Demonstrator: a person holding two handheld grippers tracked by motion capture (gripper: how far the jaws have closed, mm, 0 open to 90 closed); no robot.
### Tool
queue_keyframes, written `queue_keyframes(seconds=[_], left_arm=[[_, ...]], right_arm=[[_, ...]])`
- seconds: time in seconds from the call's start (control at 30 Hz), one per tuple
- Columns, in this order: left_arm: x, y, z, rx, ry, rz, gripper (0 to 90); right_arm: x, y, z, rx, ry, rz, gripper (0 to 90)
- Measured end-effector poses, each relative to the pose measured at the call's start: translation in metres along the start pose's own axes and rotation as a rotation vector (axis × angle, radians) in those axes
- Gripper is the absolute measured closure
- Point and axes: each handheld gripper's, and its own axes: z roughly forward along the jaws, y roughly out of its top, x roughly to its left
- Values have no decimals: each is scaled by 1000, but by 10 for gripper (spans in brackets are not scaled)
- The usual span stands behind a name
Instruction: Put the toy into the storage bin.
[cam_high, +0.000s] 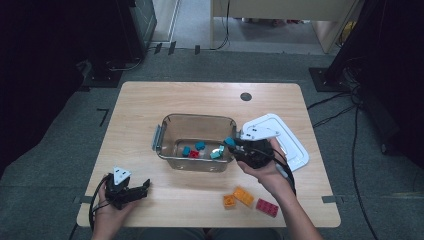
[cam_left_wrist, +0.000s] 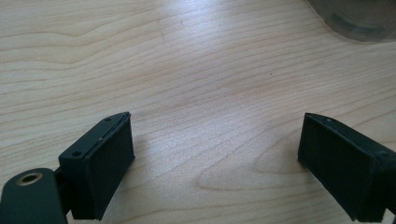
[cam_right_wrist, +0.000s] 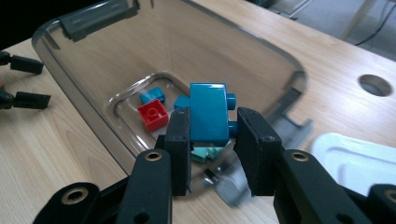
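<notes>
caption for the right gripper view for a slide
Right gripper holds a blue brick between its fingers above the clear bin.

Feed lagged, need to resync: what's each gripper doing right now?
Left gripper: open, empty, over bare table.
Right gripper: shut on a blue toy brick, held over the clear plastic container.

Light wooden table (cam_high: 150, 105) holding a container, a lid and loose bricks.
A clear plastic container (cam_high: 172, 134) sits near the middle, with a white lid (cam_high: 292, 145) flat just to its right. Near the front edge lie two orange bricks (cam_high: 239, 197) and a red brick (cam_high: 267, 207). A round cable hole (cam_high: 245, 96) marks the far side.
</notes>
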Motion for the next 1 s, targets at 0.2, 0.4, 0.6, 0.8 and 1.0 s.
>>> queue_keyframes(seconds=[0.2,0.4,0.6,0.8,1.0], left_arm=[[0,0,0,-1,0,1,104],[0,0,0,-1,-2,2,104],[0,0,0,-1,-2,2,104],[0,0,0,-1,-3,3,104],[0,0,0,-1,-3,3,104]], right_arm=[[7,8,22,43,26,-12,677],[12,13,43,123,37,-24,677],[14,15,50,134,35,-15,602],[12,16,41,89,42,3,498],[7,15,24,31,39,33,272]])
